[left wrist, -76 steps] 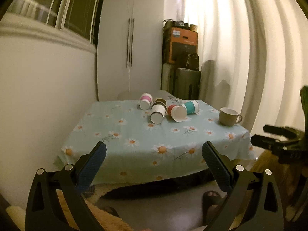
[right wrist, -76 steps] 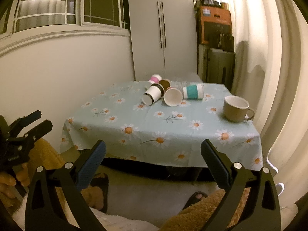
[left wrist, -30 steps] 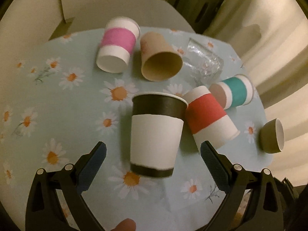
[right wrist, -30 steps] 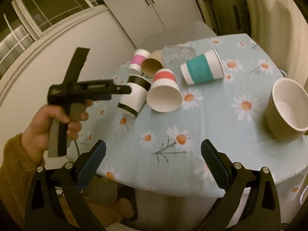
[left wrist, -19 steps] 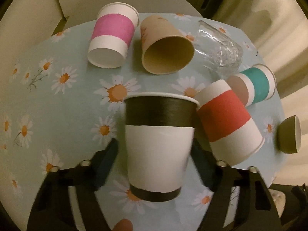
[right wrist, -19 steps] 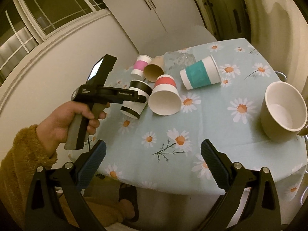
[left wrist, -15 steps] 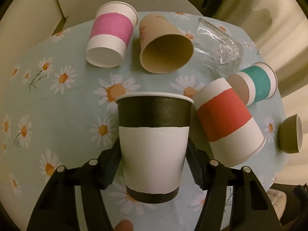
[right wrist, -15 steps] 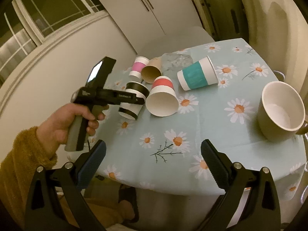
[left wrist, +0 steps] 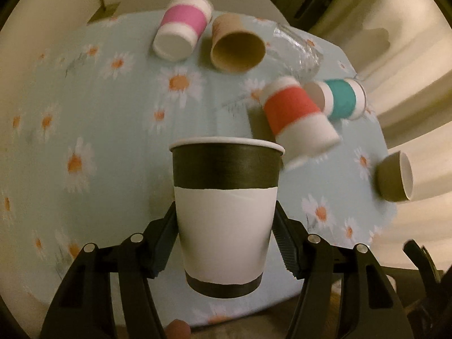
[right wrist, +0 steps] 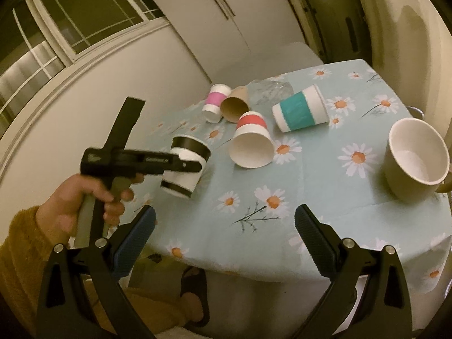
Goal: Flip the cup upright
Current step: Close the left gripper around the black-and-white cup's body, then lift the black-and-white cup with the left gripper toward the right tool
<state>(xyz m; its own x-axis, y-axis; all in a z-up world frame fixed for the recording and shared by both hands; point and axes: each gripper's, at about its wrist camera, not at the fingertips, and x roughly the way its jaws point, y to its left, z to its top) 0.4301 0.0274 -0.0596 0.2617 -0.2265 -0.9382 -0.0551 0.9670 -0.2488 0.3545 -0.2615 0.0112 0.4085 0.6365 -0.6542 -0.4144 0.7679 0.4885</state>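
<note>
My left gripper (left wrist: 224, 240) is shut on a white paper cup with black bands (left wrist: 224, 212) and holds it lifted off the table, its rim pointing away from me. In the right wrist view the same cup (right wrist: 186, 166) hangs tilted in the left gripper (right wrist: 192, 166) above the table's near left part. My right gripper (right wrist: 223, 240) is open and empty, in front of the table's near edge.
On the daisy tablecloth (left wrist: 113, 130) lie a pink-banded cup (left wrist: 183, 25), a brown cup (left wrist: 234, 45), a glass (left wrist: 296, 50), a red-banded cup (left wrist: 296, 115) and a teal-banded cup (left wrist: 341, 99). A beige mug (right wrist: 415, 155) stands upright at the right edge.
My left gripper closed on the black-banded cup and lifted it off the table, drawing back from the other cups. The red-banded cup has rolled slightly. The right gripper stayed open.
</note>
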